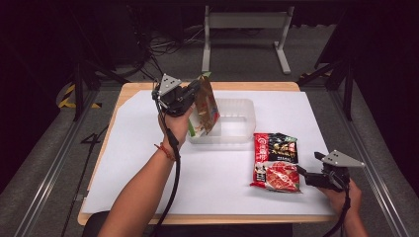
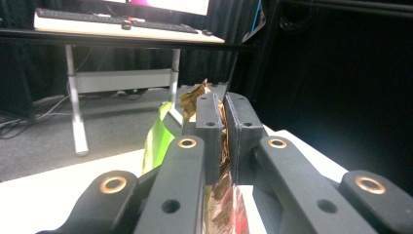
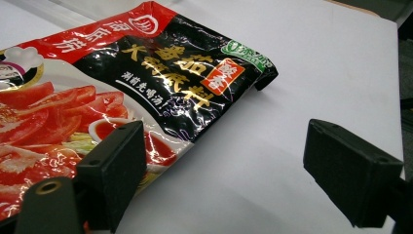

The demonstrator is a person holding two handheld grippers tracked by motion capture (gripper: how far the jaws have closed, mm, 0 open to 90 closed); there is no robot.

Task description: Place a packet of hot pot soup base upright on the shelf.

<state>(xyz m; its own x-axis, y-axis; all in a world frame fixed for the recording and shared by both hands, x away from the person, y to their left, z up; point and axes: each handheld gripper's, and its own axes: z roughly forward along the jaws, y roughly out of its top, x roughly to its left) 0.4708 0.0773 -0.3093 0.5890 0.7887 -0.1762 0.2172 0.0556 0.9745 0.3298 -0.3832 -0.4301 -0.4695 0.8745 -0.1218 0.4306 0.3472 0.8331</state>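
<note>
A white-covered wooden table [image 1: 148, 197] is set in a dark room with black curtains and a metal desk frame behind. A crinkly brown-gold and green foil snack bag [image 1: 206, 104] is held upright, its long axis near vertical, above the near-left rim of a clear shallow plastic tub [image 1: 237, 118], clamped at its edge by the left gripper [image 1: 190, 94]; whether anything lies in the tub cannot be told. A glossy red-and-black flat sauce packet [image 1: 275, 162] lies on the sheet just left of the right gripper [image 1: 302, 173], whose jaws are spread wide with the packet's near edge beside one of them.
</note>
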